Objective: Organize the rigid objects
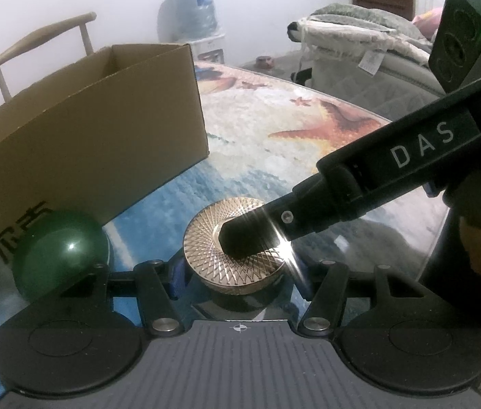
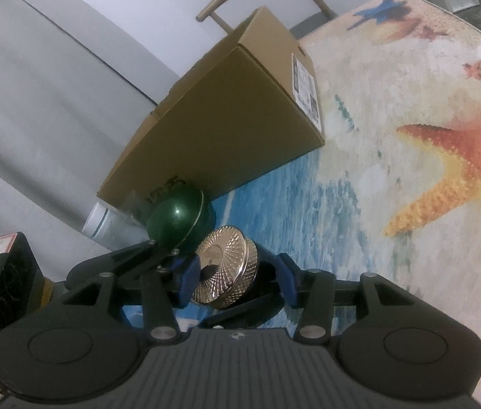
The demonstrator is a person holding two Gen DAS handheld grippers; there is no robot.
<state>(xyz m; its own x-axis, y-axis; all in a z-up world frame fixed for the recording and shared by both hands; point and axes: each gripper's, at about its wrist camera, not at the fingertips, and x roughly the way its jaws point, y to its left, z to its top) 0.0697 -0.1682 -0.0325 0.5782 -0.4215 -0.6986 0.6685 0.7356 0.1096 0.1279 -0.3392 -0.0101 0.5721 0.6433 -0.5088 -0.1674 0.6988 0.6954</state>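
Note:
A round jar with a gold patterned lid point(image 1: 237, 255) stands on the beach-print table cover. My left gripper point(image 1: 240, 274) is shut on the jar's sides, its blue pad point(image 1: 176, 272) against the left rim. A black finger point(image 1: 257, 231) of my right gripper reaches in from the right and lies across the lid's top. In the right wrist view the gold-lidded jar point(image 2: 230, 272) sits between the blue pads of my right gripper point(image 2: 237, 281), which is open. A gap shows between the lid and the right pad point(image 2: 288, 281). A shiny green round container point(image 1: 59, 252) point(image 2: 175, 218) sits just left of the jar.
An open cardboard box point(image 1: 87, 129) point(image 2: 240, 109) stands close behind the green container. A clear plastic cup with a white rim point(image 2: 104, 225) lies beside it. A wooden chair point(image 1: 35, 41) is behind the box. The starfish-print table cover point(image 1: 325, 126) spreads to the right.

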